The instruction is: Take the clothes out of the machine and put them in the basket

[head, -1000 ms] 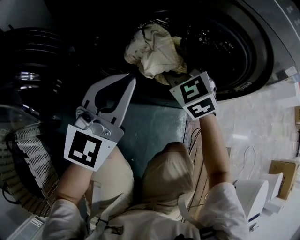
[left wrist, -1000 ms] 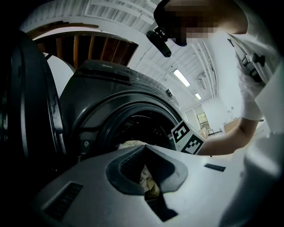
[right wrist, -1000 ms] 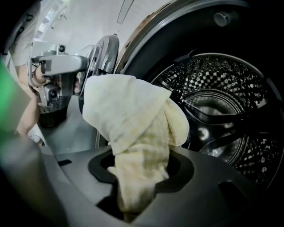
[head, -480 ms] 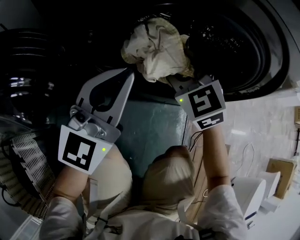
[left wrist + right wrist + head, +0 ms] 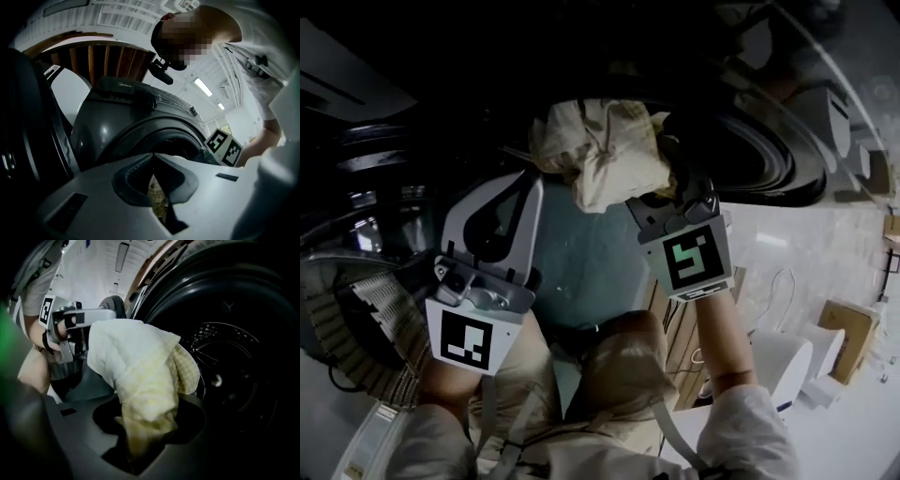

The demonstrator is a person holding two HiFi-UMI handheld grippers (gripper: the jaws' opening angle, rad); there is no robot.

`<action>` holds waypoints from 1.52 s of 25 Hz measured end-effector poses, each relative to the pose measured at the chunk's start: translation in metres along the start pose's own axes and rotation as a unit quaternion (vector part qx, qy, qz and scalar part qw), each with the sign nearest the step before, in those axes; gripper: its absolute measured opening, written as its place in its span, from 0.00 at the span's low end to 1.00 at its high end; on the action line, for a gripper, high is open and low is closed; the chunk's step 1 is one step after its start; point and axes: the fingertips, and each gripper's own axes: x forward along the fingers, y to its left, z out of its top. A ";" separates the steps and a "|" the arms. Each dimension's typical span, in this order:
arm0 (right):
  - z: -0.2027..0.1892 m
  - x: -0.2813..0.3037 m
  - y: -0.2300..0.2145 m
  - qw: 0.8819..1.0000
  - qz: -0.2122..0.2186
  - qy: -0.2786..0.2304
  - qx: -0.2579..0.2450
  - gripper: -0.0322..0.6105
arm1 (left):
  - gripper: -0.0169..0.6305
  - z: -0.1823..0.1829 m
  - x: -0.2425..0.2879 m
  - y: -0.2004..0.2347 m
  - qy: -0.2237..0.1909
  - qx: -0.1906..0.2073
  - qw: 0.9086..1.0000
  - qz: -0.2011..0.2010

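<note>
Gripping cloth, right claw, washer (Midea badge)

Laundry corner — front-loading washing machine, pale tiled floor, ceiling strip lights

Pale tiled floor; cardboard box right.

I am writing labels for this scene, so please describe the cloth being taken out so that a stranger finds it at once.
Find the dark round mouth of the washing machine. Just in front of it, the right hand-held gripper is shut on a crumpled cream cloth bundle. It is the only pale, soft thing against that dark mouth.
</note>
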 end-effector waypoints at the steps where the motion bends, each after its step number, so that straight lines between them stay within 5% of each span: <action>1: 0.001 -0.003 0.002 1.000 0.003 0.006 0.011 0.37 | 0.05 0.006 0.001 0.003 0.007 -0.005 1.000 0.002; 5: 0.020 -0.042 0.024 0.998 0.036 0.037 0.045 0.37 | 0.05 0.041 -0.015 0.005 0.048 -0.036 0.998 0.015; 11: 0.105 -0.101 0.059 0.991 0.097 0.047 0.075 0.37 | 0.05 0.122 -0.058 0.023 0.107 -0.061 0.990 0.071; 18: 0.220 -0.115 0.093 0.980 0.195 0.026 0.019 0.37 | 0.05 0.201 -0.128 0.082 0.132 -0.051 0.965 0.221; 26: 0.333 -0.135 0.178 0.934 0.350 -0.025 -0.064 0.37 | 0.05 0.303 -0.237 0.109 0.158 -0.023 0.901 0.403; 34: 0.380 -0.128 0.322 0.867 0.476 -0.056 -0.137 0.38 | 0.05 0.332 -0.378 0.085 0.153 -0.021 0.805 0.573; 38: 0.390 -0.124 0.369 0.857 0.492 -0.043 -0.149 0.38 | 0.05 0.341 -0.430 0.073 0.155 -0.029 0.778 0.608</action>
